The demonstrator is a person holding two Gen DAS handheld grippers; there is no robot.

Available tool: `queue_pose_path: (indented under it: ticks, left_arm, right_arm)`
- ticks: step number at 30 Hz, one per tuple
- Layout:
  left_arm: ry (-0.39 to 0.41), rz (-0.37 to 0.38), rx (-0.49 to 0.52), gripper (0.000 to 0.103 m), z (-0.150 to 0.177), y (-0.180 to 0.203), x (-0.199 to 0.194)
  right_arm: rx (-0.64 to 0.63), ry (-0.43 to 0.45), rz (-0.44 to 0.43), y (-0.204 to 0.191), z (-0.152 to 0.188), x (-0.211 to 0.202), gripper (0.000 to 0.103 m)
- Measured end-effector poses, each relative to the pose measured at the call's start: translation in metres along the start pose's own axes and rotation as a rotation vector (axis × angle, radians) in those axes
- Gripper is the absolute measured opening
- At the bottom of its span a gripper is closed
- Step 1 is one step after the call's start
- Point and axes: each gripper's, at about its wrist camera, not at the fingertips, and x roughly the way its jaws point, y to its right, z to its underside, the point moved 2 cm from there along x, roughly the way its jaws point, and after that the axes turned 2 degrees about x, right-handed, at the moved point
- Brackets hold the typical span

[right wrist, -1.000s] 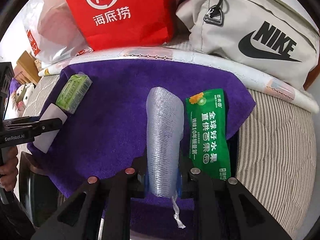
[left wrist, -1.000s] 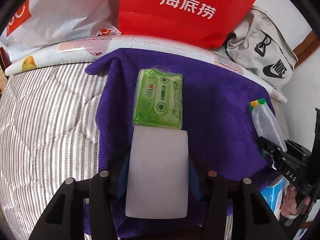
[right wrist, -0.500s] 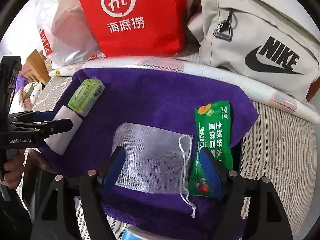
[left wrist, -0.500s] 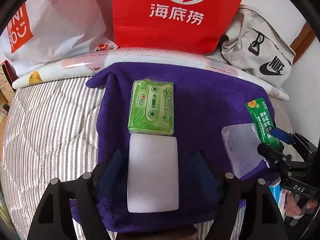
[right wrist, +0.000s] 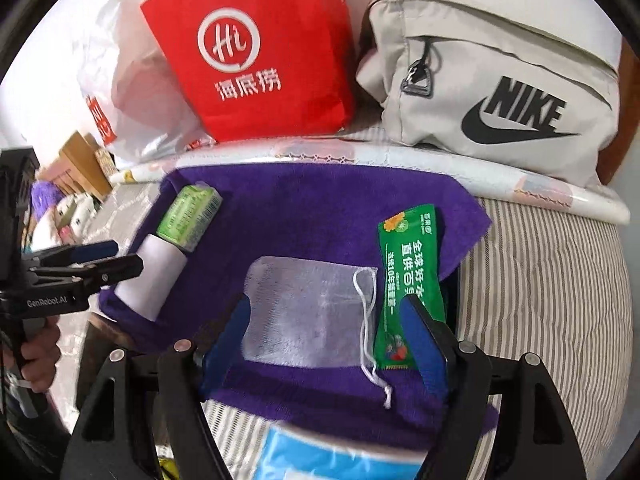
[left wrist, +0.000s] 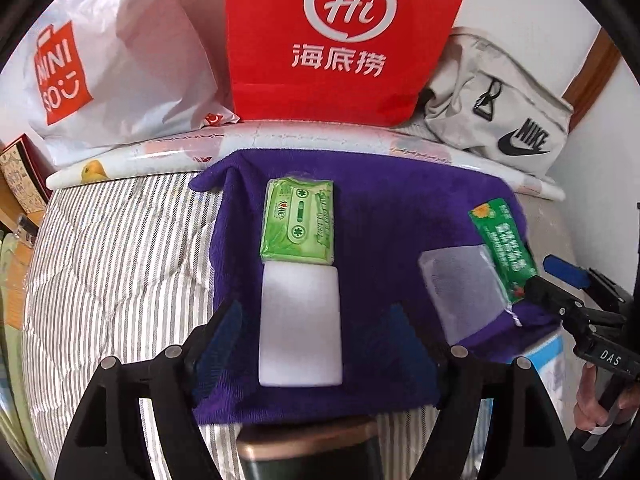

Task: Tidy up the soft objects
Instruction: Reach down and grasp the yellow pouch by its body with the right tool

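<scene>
You are tilting both grippers steeply downward: left gripper (left wrist: 316, 344) spread open astride the white sponge (left wrist: 300, 324); right gripper (right wrist: 332, 340) open above the mesh pouch (right wrist: 308, 312).

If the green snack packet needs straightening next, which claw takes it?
Right, probably. The green snack packet lies against the open right claw's fingertip, beside the mesh pouch. The left claw, also open, straddles the white block at the purple towel's other end.

Purple towel (left wrist: 400, 216) on striped bed (left wrist: 112, 264)
</scene>
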Motion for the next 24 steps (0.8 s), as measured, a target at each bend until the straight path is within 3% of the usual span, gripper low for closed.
queue_pose_path:
  ticks: [5,15,24]
  left_arm:
    - [0.023,0.111,-0.025,0.075,0.015,0.0,-0.029]
    - [0.073,0.101,-0.021,0.075,0.072,0.009,-0.085]
    - [0.059,0.095,0.025,0.075,0.143,0.029,-0.1]
  right_arm:
    - [0.028,0.039,-0.023,0.001,0.011,-0.032,0.076]
    - [-0.018,0.12,-0.026,-0.02,0.063,-0.098,0.076]
    - [-0.058,0.114,-0.066,-0.04,0.124,-0.123,0.076]
